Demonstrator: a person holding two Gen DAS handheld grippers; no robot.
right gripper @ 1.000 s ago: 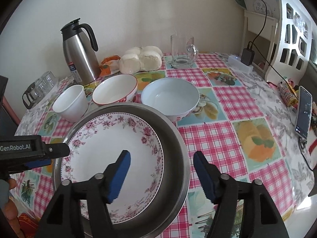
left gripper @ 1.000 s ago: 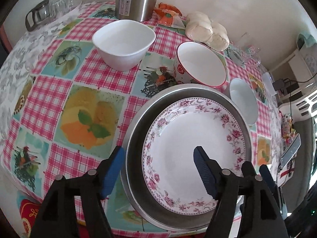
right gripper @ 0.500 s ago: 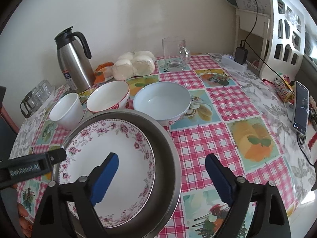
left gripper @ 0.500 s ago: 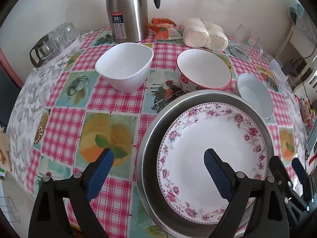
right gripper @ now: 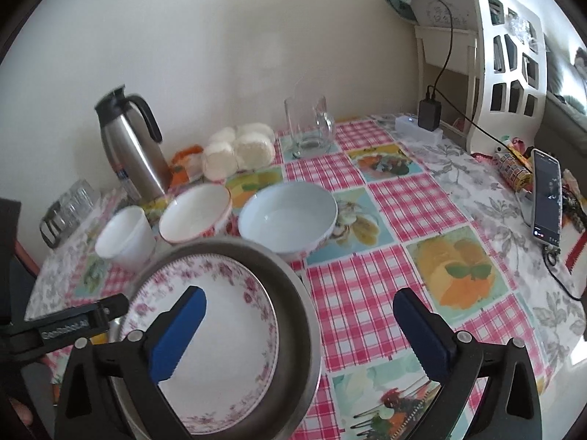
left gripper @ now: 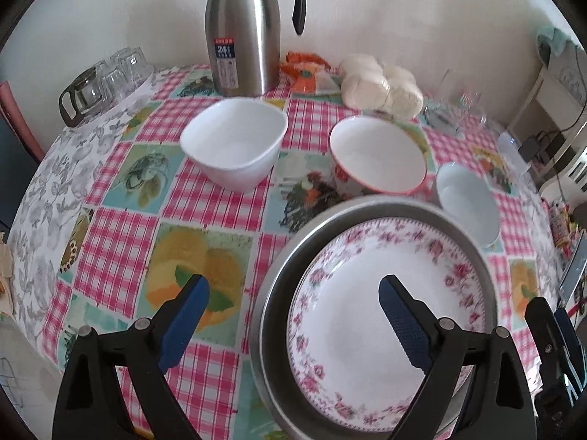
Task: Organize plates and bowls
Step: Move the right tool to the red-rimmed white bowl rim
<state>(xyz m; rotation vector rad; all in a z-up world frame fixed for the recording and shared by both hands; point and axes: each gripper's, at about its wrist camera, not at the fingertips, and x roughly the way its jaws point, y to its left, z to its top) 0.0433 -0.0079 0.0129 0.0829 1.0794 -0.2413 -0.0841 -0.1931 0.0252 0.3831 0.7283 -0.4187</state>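
The thermos flask (left gripper: 244, 29) at 12 o'clock bears a "24" label; the left gripper (left gripper: 293, 315) and right gripper (right gripper: 299, 333), jaws just widened, stand apart, empty, over the floral plate (left gripper: 367, 315)

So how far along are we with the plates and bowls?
Done: the floral plate sits inside the steel basin. In hand: nothing; the left gripper and right gripper have just been opening, jaws wide and empty. Left: the white bowl, red-rimmed bowl and pale blue bowl stand separately, unstacked.
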